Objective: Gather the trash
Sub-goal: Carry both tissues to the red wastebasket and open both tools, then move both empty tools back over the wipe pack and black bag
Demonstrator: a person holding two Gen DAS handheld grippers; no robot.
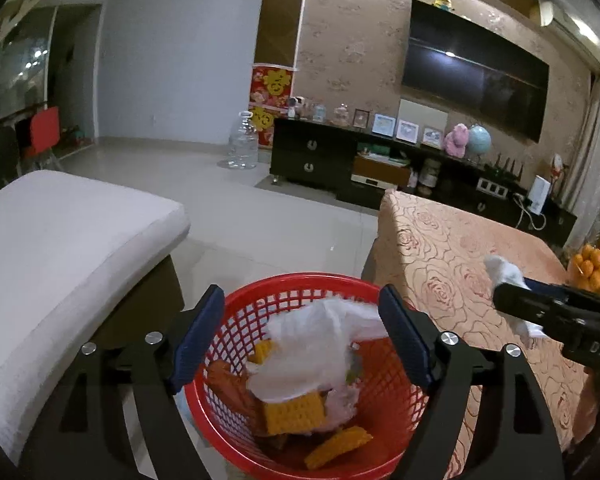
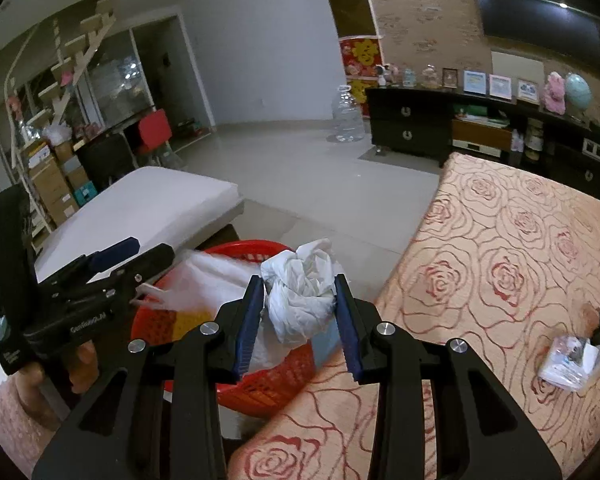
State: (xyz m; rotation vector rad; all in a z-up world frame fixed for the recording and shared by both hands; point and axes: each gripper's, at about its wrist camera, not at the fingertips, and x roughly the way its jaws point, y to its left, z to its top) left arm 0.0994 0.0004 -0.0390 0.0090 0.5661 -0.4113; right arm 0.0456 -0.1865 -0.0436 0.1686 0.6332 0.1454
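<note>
Right now the right gripper (image 2: 296,292), clamped on a crumpled tissue (image 2: 300,292), sits just table-side of the red basket (image 2: 268,392); left gripper (image 1: 300,336) gapes empty above it.

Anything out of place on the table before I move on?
Yes: a small clear plastic wrapper lies on the rose-patterned tablecloth, uncollected. The right gripper holds a crumpled white tissue near the red basket, not yet dropped. The left gripper stands open over the basket.

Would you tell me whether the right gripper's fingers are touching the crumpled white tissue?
Touching: the right wrist view shows both fingers pressed against the crumpled white tissue.
</note>
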